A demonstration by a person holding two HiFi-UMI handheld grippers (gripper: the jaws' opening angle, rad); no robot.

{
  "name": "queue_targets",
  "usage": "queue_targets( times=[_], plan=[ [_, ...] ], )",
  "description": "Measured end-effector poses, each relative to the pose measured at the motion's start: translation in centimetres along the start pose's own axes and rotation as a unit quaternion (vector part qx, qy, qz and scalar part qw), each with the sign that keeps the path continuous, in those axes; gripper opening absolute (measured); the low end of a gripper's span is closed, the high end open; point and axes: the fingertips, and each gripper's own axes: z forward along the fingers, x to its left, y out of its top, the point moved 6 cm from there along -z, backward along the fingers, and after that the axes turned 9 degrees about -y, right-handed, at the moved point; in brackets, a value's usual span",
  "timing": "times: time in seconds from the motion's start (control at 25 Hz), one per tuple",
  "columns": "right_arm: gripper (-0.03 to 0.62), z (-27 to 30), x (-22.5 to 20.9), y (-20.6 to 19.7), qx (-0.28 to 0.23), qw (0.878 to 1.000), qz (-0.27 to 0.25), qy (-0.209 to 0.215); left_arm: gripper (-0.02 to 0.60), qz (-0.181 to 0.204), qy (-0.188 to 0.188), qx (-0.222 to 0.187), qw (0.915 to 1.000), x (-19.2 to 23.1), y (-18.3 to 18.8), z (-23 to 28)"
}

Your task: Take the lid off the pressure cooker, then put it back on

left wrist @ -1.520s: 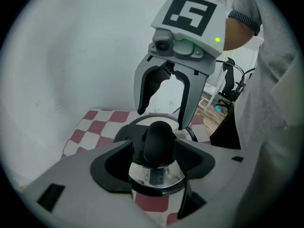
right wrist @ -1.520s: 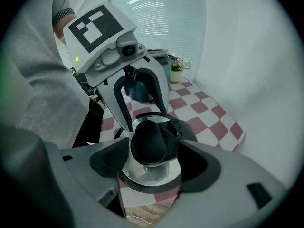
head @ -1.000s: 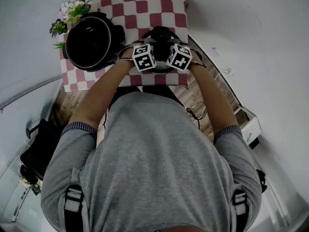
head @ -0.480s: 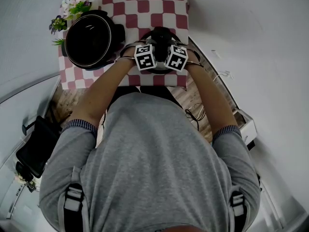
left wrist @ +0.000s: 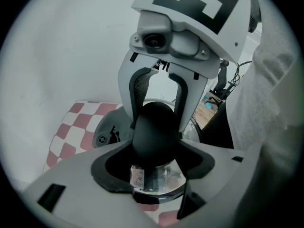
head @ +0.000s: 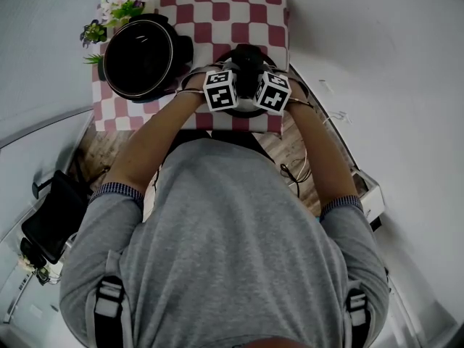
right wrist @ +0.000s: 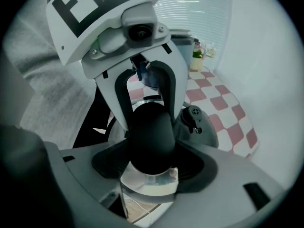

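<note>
- Both grippers are working on the lid (head: 249, 110) of the pressure cooker, which is sitting at the near edge of the checked cloth (head: 233, 11), to the right of the open pot (head: 138, 56).
- The left gripper (left wrist: 153, 164) is pinching the lid's black handle (left wrist: 155, 125) from one side. The right gripper (right wrist: 151, 164) is meeting it from the other; its jaws have just been closing, and their pads are now pressing on that same handle.
- Whether the lid is resting on the cloth or hanging just above it, I cannot tell.
- Slipping is looking like the main risk: the handle is rounded and smooth, and two grippers are crowding one small grip, so a nudge from one could be loosening the other.
- The right gripper view is showing bare floor (right wrist: 137, 212) past the lid's rim, so a dropped or tilted lid would likely be going over the table's edge.
- A lid arriving tilted could be knocking the pot's rim or dragging the cloth.
- Open cloth is lying between lid and pot, giving a free path leftward; the flowers (head: 119, 4) are standing just behind the pot, narrowing room there.
</note>
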Motion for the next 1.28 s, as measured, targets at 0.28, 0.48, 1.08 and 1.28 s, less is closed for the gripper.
queue_targets(
  times=[0.28, 0.48, 1.08, 1.28],
  plan=[
    [0.296, -4.4, -0.2, 1.8, -0.002, 1.0, -0.018, -0.004, 0.299, 0.004, 0.014, -0.016, 0.9998, -1.1, 2.2, -4.0],
    [0.296, -6.9, -0.6, 3.2, -0.003, 1.0, -0.028, -0.01, 0.299, 0.01, 0.027, -0.016, 0.9995, -1.5, 3.5, -6.5],
    [0.296, -13.4, -1.2, 9.3, -0.013, 0.999, -0.038, -0.027, 0.299, 0.027, 0.048, -0.022, 0.9982, -2.4, 4.9, -15.1],
    [0.296, -14.5, -1.4, 12.7, -0.019, 0.999, -0.031, -0.038, 0.299, 0.042, 0.049, -0.02, 0.9977, -2.2, 4.0, -18.7]
  ],
)
